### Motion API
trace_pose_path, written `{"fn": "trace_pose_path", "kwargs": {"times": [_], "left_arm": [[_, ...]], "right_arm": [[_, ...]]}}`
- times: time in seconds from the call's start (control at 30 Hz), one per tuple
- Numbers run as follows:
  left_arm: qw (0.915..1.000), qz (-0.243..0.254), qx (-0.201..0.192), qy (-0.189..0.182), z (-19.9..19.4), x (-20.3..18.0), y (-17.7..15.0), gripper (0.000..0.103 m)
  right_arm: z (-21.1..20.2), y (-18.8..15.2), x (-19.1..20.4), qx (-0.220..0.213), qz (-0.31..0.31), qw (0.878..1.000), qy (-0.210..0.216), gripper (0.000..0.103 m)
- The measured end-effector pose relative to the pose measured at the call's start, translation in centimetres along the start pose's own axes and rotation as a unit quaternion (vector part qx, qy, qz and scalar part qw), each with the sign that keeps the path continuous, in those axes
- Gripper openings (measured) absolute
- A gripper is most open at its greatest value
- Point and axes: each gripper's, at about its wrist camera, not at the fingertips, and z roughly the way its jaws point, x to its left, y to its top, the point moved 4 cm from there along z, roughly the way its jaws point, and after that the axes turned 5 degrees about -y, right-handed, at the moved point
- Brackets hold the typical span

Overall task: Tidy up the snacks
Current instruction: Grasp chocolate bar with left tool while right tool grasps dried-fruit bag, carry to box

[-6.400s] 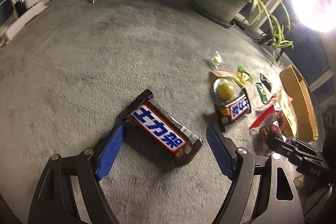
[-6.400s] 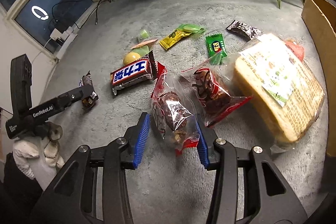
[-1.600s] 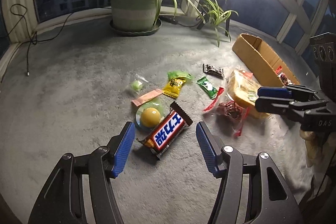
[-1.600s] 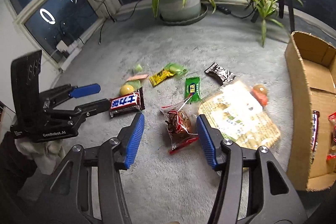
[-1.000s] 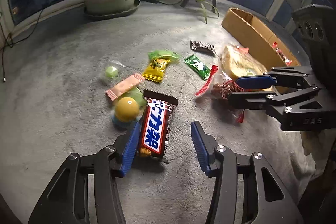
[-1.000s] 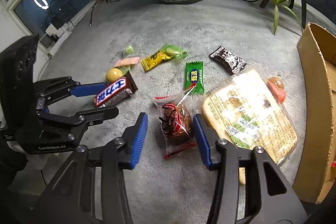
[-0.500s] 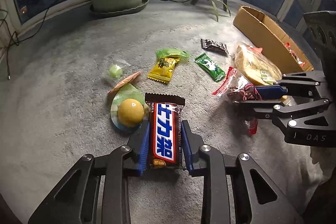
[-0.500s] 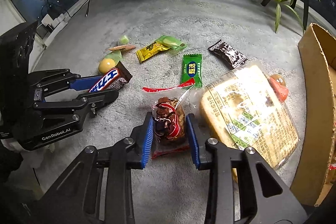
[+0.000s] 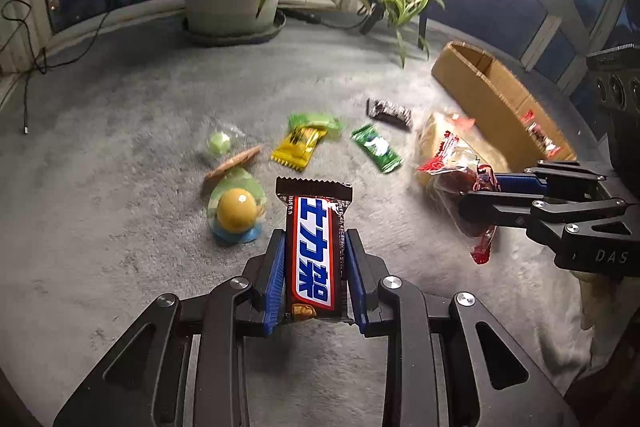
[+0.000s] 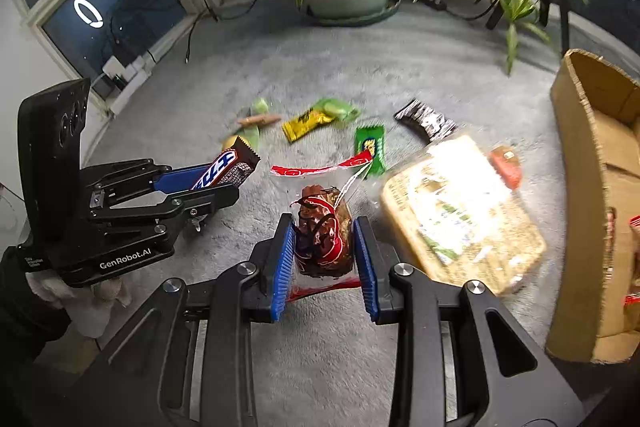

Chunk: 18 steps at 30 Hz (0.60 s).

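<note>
The left gripper (image 9: 314,283) pinches a brown chocolate bar with a blue-and-white label (image 9: 314,251) lengthwise between its blue fingers (image 9: 275,287), which have just been closing and now press both long edges; the bar's crimped top end sticks out beyond the fingertips. Just left of those fingers lies a yellow ball candy on a green wrapper (image 9: 236,211) on the grey carpet (image 9: 120,147). The right gripper (image 10: 324,259) squeezes a clear red-trimmed bag of dark dried fruit (image 10: 322,235) between its fingers (image 10: 283,263), having also just been closing. Both items seem gripped for carrying to the open cardboard box (image 10: 592,147), right of the right fingers, already holding snacks.
</note>
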Motion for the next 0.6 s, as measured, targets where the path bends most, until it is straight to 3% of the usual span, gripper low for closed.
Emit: {"fn": "trace_pose_path", "kwargs": {"times": [0.23, 0.6], "left_arm": [[0.9993, 0.014, -0.032, -0.016, -1.2, -3.0, 2.1, 0.027], [0.9958, 0.042, -0.063, -0.053, 0.1, -9.7, 6.9, 0.027]], "right_arm": [[-4.2, 0.7, -2.8, -0.036, 0.015, 0.999, -0.016, 0.031], [-10.4, 0.8, -11.4, -0.086, 0.064, 0.992, -0.068, 0.031]]}}
